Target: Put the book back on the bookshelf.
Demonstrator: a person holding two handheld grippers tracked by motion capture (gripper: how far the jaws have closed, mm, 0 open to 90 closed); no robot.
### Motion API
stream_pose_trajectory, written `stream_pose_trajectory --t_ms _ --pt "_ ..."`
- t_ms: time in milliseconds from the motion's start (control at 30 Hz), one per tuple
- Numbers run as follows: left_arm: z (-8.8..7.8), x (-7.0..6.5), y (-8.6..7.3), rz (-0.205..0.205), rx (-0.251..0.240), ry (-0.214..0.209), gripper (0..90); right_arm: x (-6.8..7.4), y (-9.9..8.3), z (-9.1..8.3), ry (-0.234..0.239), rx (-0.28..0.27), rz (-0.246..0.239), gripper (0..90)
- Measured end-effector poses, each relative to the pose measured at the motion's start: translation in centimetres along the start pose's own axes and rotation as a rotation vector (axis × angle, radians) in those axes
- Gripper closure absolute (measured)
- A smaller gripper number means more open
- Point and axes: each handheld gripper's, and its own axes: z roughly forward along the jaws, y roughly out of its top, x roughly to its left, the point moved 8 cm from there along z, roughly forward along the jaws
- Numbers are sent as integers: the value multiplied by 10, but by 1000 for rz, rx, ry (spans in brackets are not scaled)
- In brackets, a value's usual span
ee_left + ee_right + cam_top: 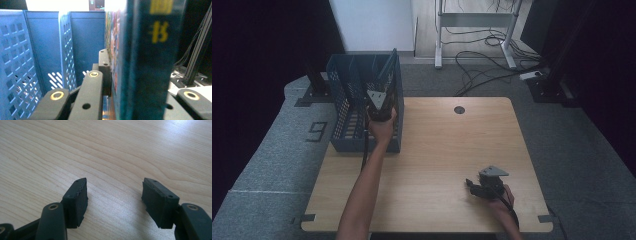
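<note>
Two grippers, two jobs. At the table's far left corner, the left gripper (379, 106) pinches a dark book (147, 65) by its spine and holds it upright over the blue rack (343, 107), so it can slide edge-down into the slot by the right wall; the book is partly inside already. Gripping near the top keeps the jaws clear of the dividers. With jaws spread and empty, the right gripper (473, 185) rests idle on the table (437, 145), well apart, likely waiting.
</note>
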Motion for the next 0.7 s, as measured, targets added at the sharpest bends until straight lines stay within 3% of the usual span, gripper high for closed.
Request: stream_pose_trajectory --t_ms 400,500,600,700 --pt "-6 -2 -8 1 13 -16 811 0 0 0 0 1 -2 364" --pt "-11 -4 -17 9 42 -24 800 0 0 0 1 1 -2 364" --pt "-15 -5 -19 -5 34 -29 798 1 -1 -1 1 1 2 364" --pt "-18 -5 -19 12 39 -37 790 1 -1 -1 -1 0 2 365"
